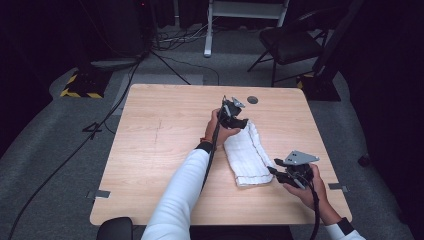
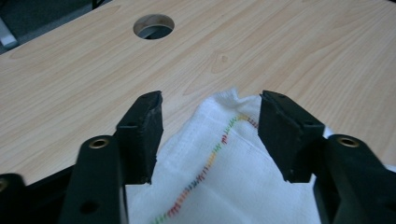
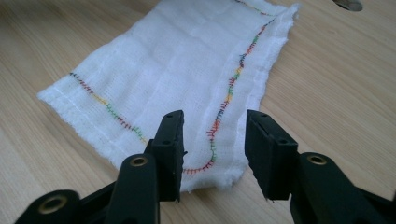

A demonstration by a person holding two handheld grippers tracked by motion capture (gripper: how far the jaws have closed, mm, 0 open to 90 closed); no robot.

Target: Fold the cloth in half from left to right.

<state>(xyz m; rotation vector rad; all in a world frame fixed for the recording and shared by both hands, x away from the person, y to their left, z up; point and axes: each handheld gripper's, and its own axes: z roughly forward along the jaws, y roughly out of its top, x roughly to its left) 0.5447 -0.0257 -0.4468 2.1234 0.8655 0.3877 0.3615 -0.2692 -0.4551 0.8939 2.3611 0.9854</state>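
Table [image 1: 165, 150] of pale wood bears a folded white cloth [image 1: 246, 156] toward its right side, lying flat, with no container on it. Cloth looks light, soft and limp, best pinched at its stitched corners. Left gripper [image 2: 210, 135] and right gripper [image 3: 212, 149] each stand open over opposite ends, pads clear, holding nothing.

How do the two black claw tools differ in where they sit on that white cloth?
The left gripper sits at the far end of the white cloth, over a raised corner; the right gripper is at the near end, where the cloth lies flat. The left gripper reaches across from the left; the right gripper comes in from the cloth's right. Both have their jaws apart, with cloth between them but not pinched.
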